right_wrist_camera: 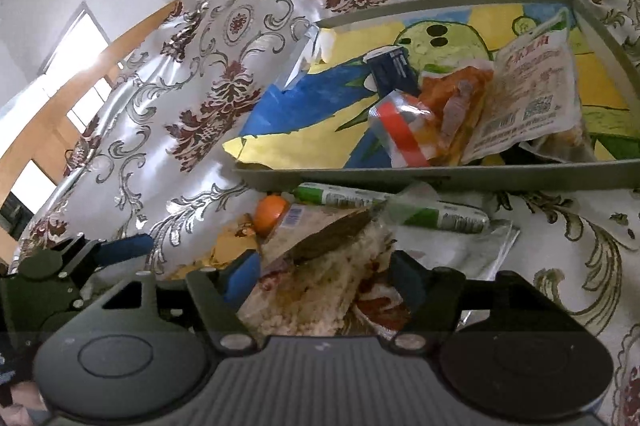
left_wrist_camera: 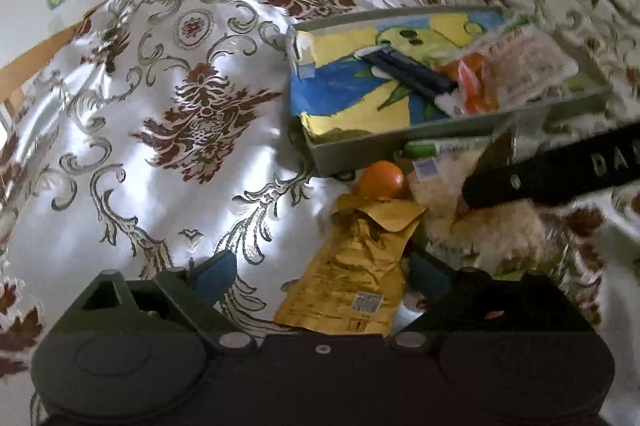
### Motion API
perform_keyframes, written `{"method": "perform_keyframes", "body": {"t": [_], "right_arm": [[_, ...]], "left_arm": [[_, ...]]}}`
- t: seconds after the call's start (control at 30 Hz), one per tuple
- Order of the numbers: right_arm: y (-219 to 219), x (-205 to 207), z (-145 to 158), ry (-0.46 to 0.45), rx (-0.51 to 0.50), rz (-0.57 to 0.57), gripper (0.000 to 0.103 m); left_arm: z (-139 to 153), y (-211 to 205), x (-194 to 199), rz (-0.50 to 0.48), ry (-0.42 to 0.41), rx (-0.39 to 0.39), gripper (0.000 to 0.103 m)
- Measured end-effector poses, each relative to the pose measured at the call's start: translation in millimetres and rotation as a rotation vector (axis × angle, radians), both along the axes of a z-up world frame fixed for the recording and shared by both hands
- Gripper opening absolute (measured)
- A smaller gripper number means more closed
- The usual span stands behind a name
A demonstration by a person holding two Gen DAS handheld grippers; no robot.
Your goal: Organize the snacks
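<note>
Satin cloth (left_wrist_camera: 168, 129) patterned with maroon and silver scrolls covers the surface where two hand-held grippers angle downward over a scatter of snacks. Seen from its own wrist camera, the left gripper (left_wrist_camera: 320, 276) stands wide, its blue-padded fingers either side of one gold foil pouch (left_wrist_camera: 356, 266) without visibly pressing it; a QR label shows low on the pouch. At 3 o'clock in that view the right gripper's black finger crosses the frame, raised letters on it readable only as "DA". The right gripper (right_wrist_camera: 326, 280) straddles a clear-wrapped rice-crisp snack (right_wrist_camera: 316, 290), jaws fairly wide, with the pads close to the wrapper; whether they grip it cannot be told. One orange (right_wrist_camera: 270, 213) sits at 11 o'clock of that snack, and two green-and-white sausage sticks (right_wrist_camera: 344, 197) lie at 12 o'clock against the wall of a grey tray (right_wrist_camera: 440, 178). The tray, lined with a yellow, blue and green drawing, holds one dark blue packet (right_wrist_camera: 390, 71), one red-striped clear packet (right_wrist_camera: 400, 131), an orange packet (right_wrist_camera: 456, 97) and one white bag (right_wrist_camera: 528, 97) printed in red Chinese characters, too small to read.
</note>
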State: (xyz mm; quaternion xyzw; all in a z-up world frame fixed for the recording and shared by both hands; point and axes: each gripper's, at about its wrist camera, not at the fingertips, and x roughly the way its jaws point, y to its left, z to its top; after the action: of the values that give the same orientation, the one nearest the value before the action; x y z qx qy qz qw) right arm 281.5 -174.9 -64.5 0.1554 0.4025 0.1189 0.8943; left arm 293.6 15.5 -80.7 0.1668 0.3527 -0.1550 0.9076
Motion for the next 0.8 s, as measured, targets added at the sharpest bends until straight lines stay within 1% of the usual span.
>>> {"method": "perform_keyframes", "body": {"t": [0.03,0.1,0.2,0.3,0.33,0.37,0.4,0.47,0.53,0.6,0.63,0.67,0.7,0.8], "right_arm": [[0.4,1.0,-0.9,-0.001,0.0,-0.006,0.074],[1.2,3.5,-2.4,-0.004,0.011,-0.021,0.073],[1.2,7.0,-3.7,-0.01,0.019,-0.038,0.071],[-3.3,10.4,-7.5,-0.001,0.069,-0.059,0.07],[-3.7,10.6,-8.4,-0.001,0.066,-0.067,0.065],[-3.7,9.9,-8.7,-0.002,0.057,-0.075,0.062],[-4.5,8.9,-9.0,-0.004,0.056,-0.077,0.061],[-7.1,6.2,-8.9,-0.008,0.059,-0.087,0.056],[-10.2,3.8,-8.4,-0.009,0.064,-0.102,0.055],[-12.5,1.6,-7.8,-0.011,0.066,-0.118,0.053],[-13.3,0.7,-7.3,-0.012,0.067,-0.121,0.05],[-14.1,-0.1,-6.8,-0.013,0.069,-0.124,0.044],[-14.7,-1.2,-6.1,-0.015,0.072,-0.127,0.043],[-15.7,-3.4,-3.9,-0.015,0.073,-0.134,0.041]], "left_arm": [[-1.9,-2.8,0.5,-0.01,0.003,0.016,0.086],[-5.2,-6.5,2.0,-0.021,0.012,0.027,0.086],[-5.2,-9.0,4.0,-0.018,0.01,0.023,0.085],[-5.2,-12.4,3.6,-0.034,-0.003,0.033,0.083],[-5.0,-13.6,2.9,-0.042,-0.006,0.039,0.079],[-4.5,-15.7,1.6,-0.054,-0.008,0.048,0.074],[-3.7,-17.6,0.3,-0.066,-0.008,0.056,0.071],[-2.5,-22.2,-2.4,-0.093,-0.004,0.071,0.057],[-2.5,-26.1,-5.3,-0.111,-0.006,0.089,0.052],[-3.0,-29.0,-8.3,-0.121,-0.019,0.114,0.049],[-3.3,-30.4,-9.9,-0.124,-0.029,0.132,0.045],[-3.6,-31.5,-11.1,-0.127,-0.038,0.148,0.041],[-3.8,-32.4,-12.1,-0.128,-0.046,0.165,0.041],[-3.8,-33.2,-12.8,-0.127,-0.055,0.182,0.039]]}}
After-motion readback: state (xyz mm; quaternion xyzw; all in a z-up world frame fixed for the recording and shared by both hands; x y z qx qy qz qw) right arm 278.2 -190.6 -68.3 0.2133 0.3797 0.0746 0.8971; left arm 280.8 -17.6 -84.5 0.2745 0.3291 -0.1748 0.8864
